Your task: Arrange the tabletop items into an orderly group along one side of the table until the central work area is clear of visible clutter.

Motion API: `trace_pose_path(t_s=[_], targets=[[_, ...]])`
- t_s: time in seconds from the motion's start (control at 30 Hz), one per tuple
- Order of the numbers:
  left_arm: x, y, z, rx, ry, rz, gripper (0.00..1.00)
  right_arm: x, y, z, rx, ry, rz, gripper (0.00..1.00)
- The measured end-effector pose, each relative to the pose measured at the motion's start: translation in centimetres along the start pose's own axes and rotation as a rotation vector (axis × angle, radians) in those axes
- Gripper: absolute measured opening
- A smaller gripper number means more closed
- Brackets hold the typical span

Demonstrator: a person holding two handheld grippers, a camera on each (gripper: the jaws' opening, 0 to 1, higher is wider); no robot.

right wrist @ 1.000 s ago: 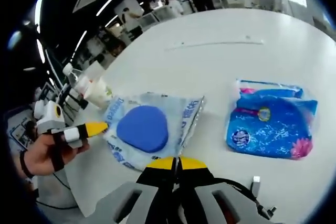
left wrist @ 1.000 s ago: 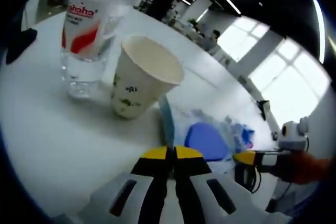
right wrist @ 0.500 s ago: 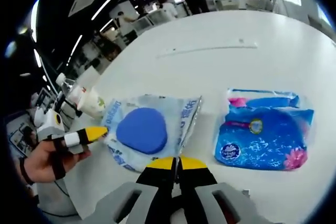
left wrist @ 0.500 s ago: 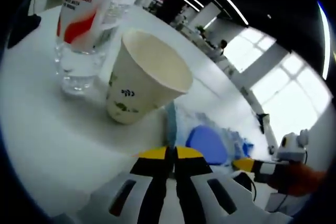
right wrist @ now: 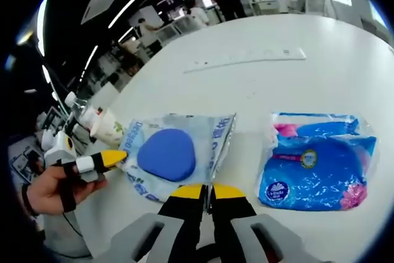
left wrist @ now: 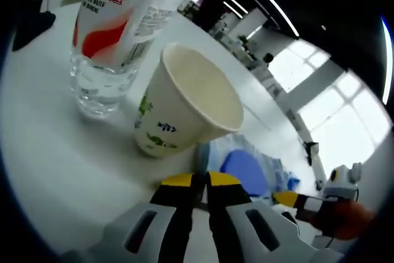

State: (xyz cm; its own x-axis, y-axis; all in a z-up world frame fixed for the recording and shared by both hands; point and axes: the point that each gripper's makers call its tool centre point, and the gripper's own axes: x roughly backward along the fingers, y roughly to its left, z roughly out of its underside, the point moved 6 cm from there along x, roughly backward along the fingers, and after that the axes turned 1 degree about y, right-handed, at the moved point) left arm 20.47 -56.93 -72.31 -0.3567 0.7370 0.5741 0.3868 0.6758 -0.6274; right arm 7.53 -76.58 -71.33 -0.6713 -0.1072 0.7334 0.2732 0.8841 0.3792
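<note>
Both pairs of jaws are pinched onto the pale tissue pack with the blue oval [right wrist: 167,154], the right gripper [right wrist: 207,190] at its near edge, the left gripper [right wrist: 114,157] at its far corner. The paper cup [left wrist: 184,108] and water bottle [left wrist: 114,35] are already gathered at one side of the tabletop [right wrist: 258,90], just beside that pack. The bright blue tissue pack [right wrist: 314,163] is left apart. About halfway, it is judged.
</note>
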Motion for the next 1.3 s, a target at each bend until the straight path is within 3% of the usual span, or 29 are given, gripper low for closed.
trace_pose_path(t_s=[0.2, 0.53, 0.77, 0.83, 1.2, 1.3], targets=[[0.4, -0.1, 0.2, -0.033, 0.009, 0.027, 0.11, 0.5, -0.6, 0.5, -0.047, -0.015, -0.006, 0.07], [0.9, 0.1, 0.7, -0.124, 0.041, 0.050, 0.08, 1.0, -1.0, 1.2, -0.072, -0.033, -0.008, 0.04], [0.6, 0.4, 0.7, -0.101, 0.044, 0.041, 0.03, 0.6, -0.9, 0.9, -0.083, -0.040, -0.011, 0.00], [0.3, 0.3, 0.5, -0.060, 0.029, 0.033, 0.02, 0.6, -0.8, 0.9, -0.090, -0.042, -0.011, 0.00], [-0.5, -0.2, 0.0, 0.050, -0.013, 0.029, 0.02, 0.6, -1.0, 0.7, -0.126, -0.060, 0.011, 0.00], [-0.6, -0.1, -0.1, 0.042, -0.012, 0.028, 0.02, 1.1, -0.4, 0.7, -0.144, -0.068, 0.015, 0.00]])
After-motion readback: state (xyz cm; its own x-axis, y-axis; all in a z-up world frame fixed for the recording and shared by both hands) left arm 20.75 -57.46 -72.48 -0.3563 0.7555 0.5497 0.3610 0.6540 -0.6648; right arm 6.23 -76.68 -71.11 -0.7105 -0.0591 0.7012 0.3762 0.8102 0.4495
